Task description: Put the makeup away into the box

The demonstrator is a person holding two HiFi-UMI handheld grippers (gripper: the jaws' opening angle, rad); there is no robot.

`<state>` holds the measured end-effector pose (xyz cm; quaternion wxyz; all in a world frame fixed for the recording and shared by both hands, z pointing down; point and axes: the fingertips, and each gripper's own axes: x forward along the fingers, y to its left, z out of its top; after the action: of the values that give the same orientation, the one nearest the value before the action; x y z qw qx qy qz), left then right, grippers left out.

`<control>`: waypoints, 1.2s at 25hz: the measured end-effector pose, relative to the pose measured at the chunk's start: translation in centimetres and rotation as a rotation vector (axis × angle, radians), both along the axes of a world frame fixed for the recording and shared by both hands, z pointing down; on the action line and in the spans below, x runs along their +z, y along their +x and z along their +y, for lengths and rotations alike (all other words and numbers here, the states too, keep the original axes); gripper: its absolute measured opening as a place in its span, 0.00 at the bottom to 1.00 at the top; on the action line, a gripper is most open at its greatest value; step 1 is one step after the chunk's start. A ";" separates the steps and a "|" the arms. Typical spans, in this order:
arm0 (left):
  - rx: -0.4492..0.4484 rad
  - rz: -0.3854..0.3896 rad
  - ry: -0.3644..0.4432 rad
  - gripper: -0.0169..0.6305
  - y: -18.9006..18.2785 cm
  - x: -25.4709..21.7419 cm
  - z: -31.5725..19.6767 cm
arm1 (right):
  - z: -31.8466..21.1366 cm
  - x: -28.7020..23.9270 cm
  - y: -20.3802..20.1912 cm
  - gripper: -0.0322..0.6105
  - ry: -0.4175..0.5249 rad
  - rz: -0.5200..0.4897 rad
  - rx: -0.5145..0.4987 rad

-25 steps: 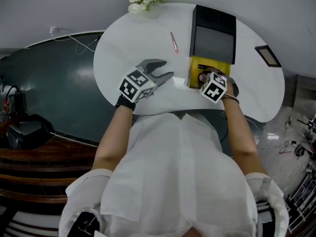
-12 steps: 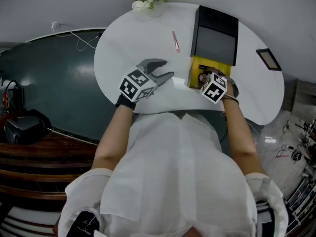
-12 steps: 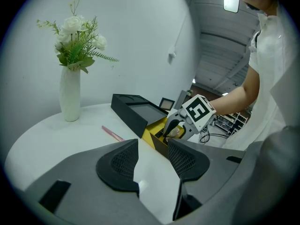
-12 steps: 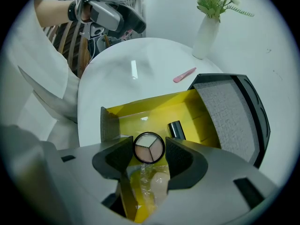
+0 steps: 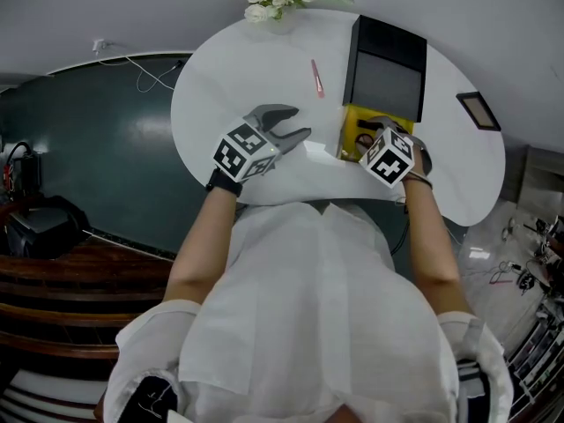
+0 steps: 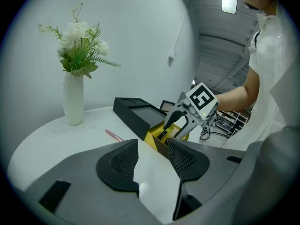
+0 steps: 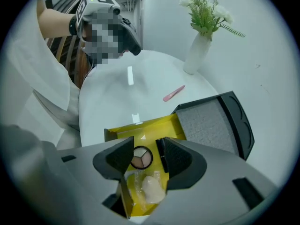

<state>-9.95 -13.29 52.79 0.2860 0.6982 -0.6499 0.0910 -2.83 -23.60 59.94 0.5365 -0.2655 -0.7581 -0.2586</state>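
A yellow box (image 5: 357, 122) stands open on the white table, its black lid (image 5: 388, 60) lying just behind it. Inside it lie a round eyeshadow compact (image 7: 141, 158), a black stick (image 7: 161, 154) and a plastic-wrapped puff (image 7: 150, 189). My right gripper (image 7: 145, 156) hangs straight over the box, pointing steeply down; its jaws are wide and closing a little, with nothing held between them. A pink makeup stick (image 5: 316, 77) lies on the table left of the lid. My left gripper (image 5: 295, 123) stands open and empty over the table, left of the box.
A white vase of flowers (image 6: 74, 100) stands at the table's far edge. A small dark-framed object (image 5: 478, 110) lies to the right of the lid. The table's near edge curves just below both grippers.
My right gripper has lifted a little above the yellow box. The left gripper has stayed where it was.
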 end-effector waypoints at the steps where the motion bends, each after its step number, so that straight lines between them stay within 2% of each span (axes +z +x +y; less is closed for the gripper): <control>1: -0.001 0.000 0.003 0.34 -0.1 -0.1 0.2 | 0.2 -0.6 -0.5 0.36 -0.004 -0.012 0.003; 5: 0.003 0.011 0.009 0.34 -0.7 -0.3 1.0 | 1.5 -2.4 -2.4 0.29 -0.040 -0.043 0.021; 9: 0.007 0.016 0.012 0.34 -1.9 -0.3 2.2 | 3.6 -3.3 -4.7 0.28 -0.085 -0.049 0.044; 14: 0.012 0.020 0.023 0.34 -4.0 -0.4 3.5 | 5.5 -4.1 -8.4 0.28 -0.114 -0.063 0.127; 22: 0.033 0.031 0.060 0.33 -7.9 -0.6 5.3 | 7.2 -3.1 -14.7 0.28 -0.112 -0.043 0.326; 27: 0.050 0.024 0.075 0.23 -10.4 -0.3 6.2 | 6.5 -1.0 -17.2 0.27 -0.089 0.011 0.510; 30: 0.062 0.029 0.078 0.19 -11.5 0.0 6.7 | 4.8 -0.2 -19.1 0.26 -0.050 -0.024 0.638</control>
<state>-21.40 -6.63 52.75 0.2651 0.7301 -0.6266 0.0642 -21.96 -18.77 59.74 0.5751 -0.0242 -0.8154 -0.0618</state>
